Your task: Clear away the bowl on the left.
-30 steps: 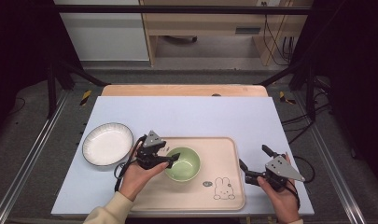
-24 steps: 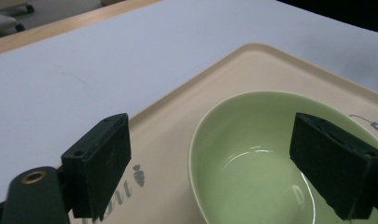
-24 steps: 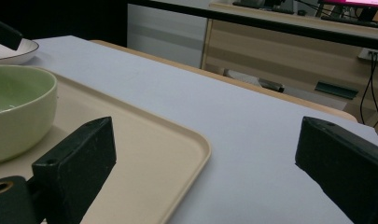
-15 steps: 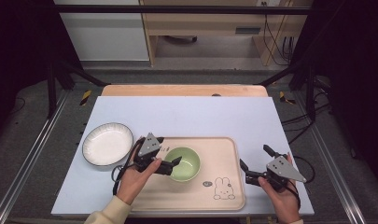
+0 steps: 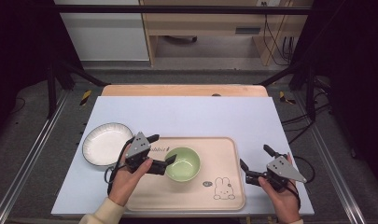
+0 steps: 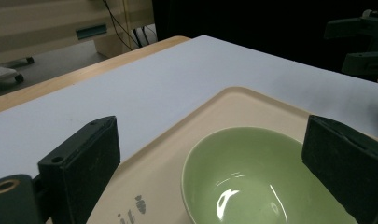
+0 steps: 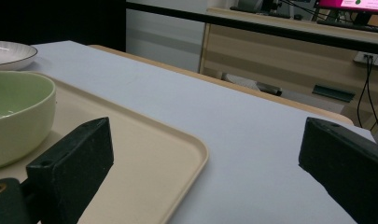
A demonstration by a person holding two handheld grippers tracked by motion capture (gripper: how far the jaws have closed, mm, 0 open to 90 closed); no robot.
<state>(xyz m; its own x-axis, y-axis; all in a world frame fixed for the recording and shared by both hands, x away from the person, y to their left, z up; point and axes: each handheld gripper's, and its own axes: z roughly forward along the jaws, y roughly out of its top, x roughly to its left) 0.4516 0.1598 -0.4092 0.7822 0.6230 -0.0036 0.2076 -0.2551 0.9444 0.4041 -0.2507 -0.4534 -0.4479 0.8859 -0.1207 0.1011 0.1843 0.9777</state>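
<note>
High view shows a pale blue table [image 5: 196,116] on grey floor [image 5: 32,154], both grippers' fingers released.

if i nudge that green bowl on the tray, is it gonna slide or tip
The green bowl looks glossy, with bright highlights inside, so it is probably a hard glazed ware that would slide on the smooth beige tray rather than grip. It sits low and wide, so tipping seems unlikely. Its rounded, shiny rim may slip between flat jaws, and it could chip if dropped.
</note>
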